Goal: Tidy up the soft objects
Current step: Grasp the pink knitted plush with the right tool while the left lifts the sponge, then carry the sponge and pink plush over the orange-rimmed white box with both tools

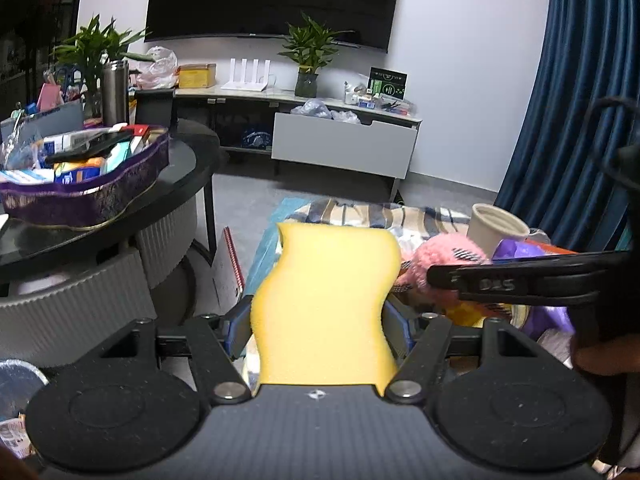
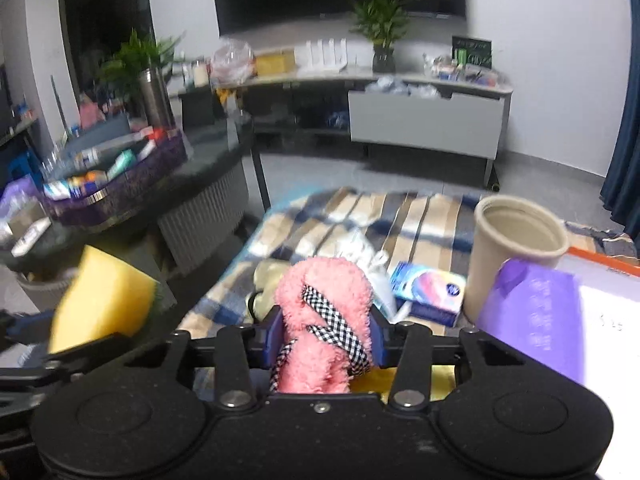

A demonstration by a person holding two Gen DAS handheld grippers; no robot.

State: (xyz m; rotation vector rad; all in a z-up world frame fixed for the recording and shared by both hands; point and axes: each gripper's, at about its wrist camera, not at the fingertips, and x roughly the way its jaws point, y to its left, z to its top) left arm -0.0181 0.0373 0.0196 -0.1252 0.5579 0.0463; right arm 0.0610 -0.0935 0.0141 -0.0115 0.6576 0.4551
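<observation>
My left gripper (image 1: 318,328) is shut on a yellow sponge (image 1: 328,300), which stands up between its blue pads and hides what lies behind it. The sponge also shows in the right wrist view (image 2: 102,300) at the left, held in the air. My right gripper (image 2: 322,336) is shut on a pink fluffy toy with a black-and-white checked ribbon (image 2: 324,320). The toy also shows in the left wrist view (image 1: 436,264), to the right of the sponge. Both are held above a striped blanket (image 2: 360,216).
A beige paper cup (image 2: 516,248), a purple bag (image 2: 532,316), a blue-pink packet (image 2: 430,290) and an orange-edged box (image 2: 604,264) lie on the blanket. A dark round table (image 1: 188,160) with a purple basket of items (image 1: 92,192) stands at left. A TV cabinet (image 1: 344,144) is behind.
</observation>
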